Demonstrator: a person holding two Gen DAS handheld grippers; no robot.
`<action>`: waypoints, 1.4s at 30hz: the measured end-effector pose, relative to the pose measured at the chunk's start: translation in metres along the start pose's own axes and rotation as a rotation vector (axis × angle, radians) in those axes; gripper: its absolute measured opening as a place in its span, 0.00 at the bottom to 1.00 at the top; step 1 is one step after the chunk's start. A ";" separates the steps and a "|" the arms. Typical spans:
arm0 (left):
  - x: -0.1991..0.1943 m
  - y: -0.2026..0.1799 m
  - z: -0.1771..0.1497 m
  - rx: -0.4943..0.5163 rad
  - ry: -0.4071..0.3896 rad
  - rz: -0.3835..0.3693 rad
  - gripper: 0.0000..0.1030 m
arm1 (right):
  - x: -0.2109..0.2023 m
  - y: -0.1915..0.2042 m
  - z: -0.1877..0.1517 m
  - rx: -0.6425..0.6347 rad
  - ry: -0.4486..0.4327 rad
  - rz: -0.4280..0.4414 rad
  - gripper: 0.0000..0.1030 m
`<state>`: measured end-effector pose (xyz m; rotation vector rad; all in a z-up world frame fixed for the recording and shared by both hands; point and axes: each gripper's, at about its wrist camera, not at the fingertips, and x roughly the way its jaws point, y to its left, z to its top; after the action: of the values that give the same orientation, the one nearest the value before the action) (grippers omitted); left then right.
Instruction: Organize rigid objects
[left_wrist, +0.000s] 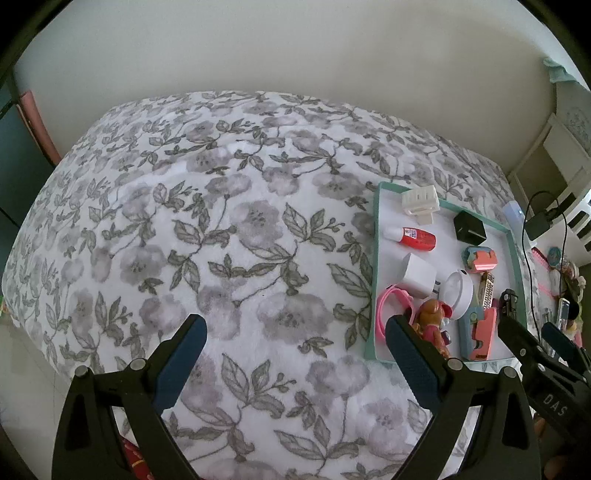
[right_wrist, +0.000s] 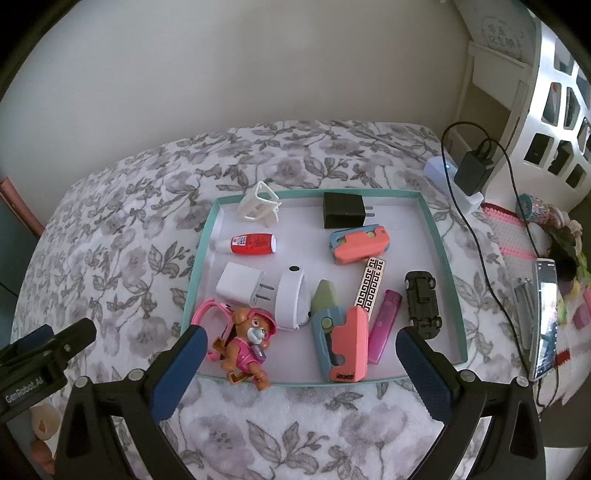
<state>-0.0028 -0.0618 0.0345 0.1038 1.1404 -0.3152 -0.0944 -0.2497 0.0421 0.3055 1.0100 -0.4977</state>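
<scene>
A teal-rimmed white tray (right_wrist: 445, 258) lies on the floral bed cover and holds small rigid objects: a pink toy pup (right_wrist: 248, 339), a white charger (right_wrist: 240, 284), a red tube (right_wrist: 253, 244), a black charger (right_wrist: 343, 209), a black toy car (right_wrist: 423, 303), two coral-and-blue cutters (right_wrist: 343, 349) and a purple lighter (right_wrist: 384, 326). My right gripper (right_wrist: 301, 373) is open and empty over the tray's near edge. My left gripper (left_wrist: 295, 360) is open and empty over the bed cover, left of the tray (left_wrist: 375, 236). The pup (left_wrist: 432, 325) shows beside its right finger.
A bedside surface to the right holds a phone (right_wrist: 543, 317), a plugged black adapter (right_wrist: 472, 171) with cables, and knick-knacks. A white shelf unit (right_wrist: 554, 92) stands behind it. The wall runs behind the bed. The bed cover (left_wrist: 221, 240) spreads left of the tray.
</scene>
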 end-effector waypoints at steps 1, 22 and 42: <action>0.000 0.000 0.000 0.000 0.000 0.005 0.95 | 0.000 0.000 0.000 0.000 -0.001 0.000 1.00; 0.001 0.000 0.001 -0.015 0.004 0.026 0.95 | -0.001 0.003 0.001 -0.014 -0.004 -0.002 1.00; -0.001 -0.002 0.000 0.008 -0.017 0.054 0.95 | 0.004 0.001 0.002 -0.042 0.006 0.001 1.00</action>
<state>-0.0038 -0.0632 0.0354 0.1386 1.1177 -0.2726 -0.0907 -0.2504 0.0401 0.2702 1.0251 -0.4747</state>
